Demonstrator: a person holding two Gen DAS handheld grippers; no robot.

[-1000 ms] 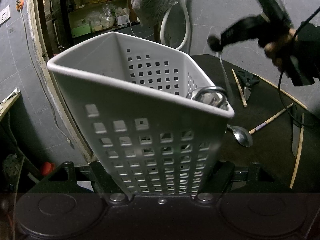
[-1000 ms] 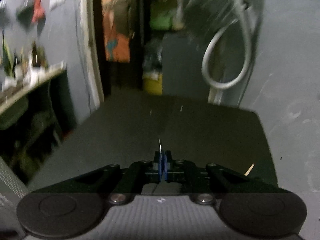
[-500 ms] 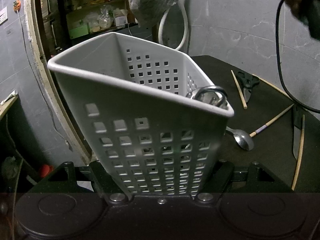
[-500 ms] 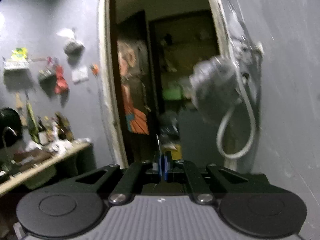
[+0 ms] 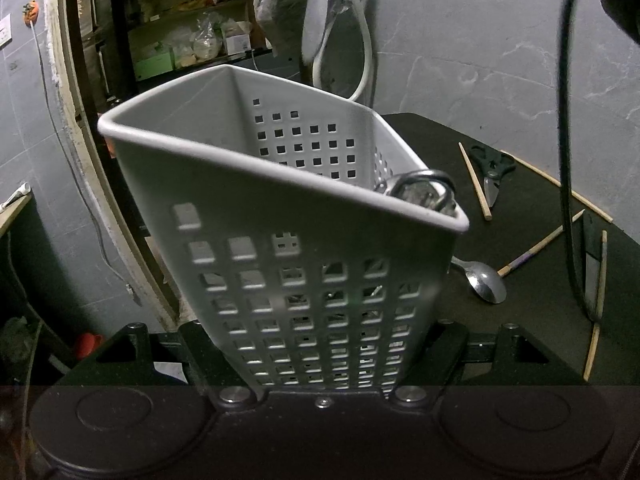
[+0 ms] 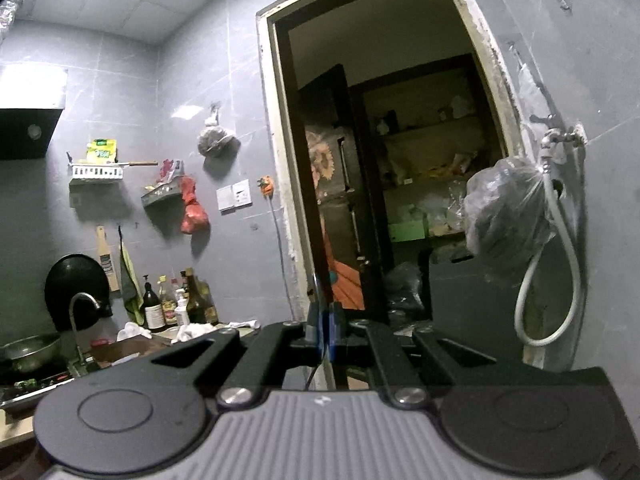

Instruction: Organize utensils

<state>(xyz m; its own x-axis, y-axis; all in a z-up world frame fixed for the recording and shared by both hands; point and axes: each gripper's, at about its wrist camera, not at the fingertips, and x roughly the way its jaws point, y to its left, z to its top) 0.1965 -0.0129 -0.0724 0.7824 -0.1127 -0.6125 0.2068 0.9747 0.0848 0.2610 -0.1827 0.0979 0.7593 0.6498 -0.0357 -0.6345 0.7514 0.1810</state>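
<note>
Two grips going at once: the left gripper [image 5: 322,344] is clamped on the base of the white basket [image 5: 280,208], holding it tilted over the near-left edge of the table [image 5: 520,332]. The right gripper [image 6: 325,332] has its pads pressed together on a thin metal utensil [image 6: 316,284], seen edge-on, so I can't tell what kind. It's pointing level at the doorway, and its own view shows no basket.

My take on doing the drop well: keep the basket steady, bring the utensil over the wide open left part of the mouth, tip it handle-down and only let go once it's inside the rim. The right corner already has a metal ring-handled thing [image 5: 424,188] sticking up, so I'd avoid that side.

Left on the table, to the right: a spoon [image 5: 484,282] just beside the basket, scissors [image 5: 492,168] far, and several chopsticks [image 5: 474,180]. A black cable [image 5: 566,160] dangles over them and could snag.
</note>
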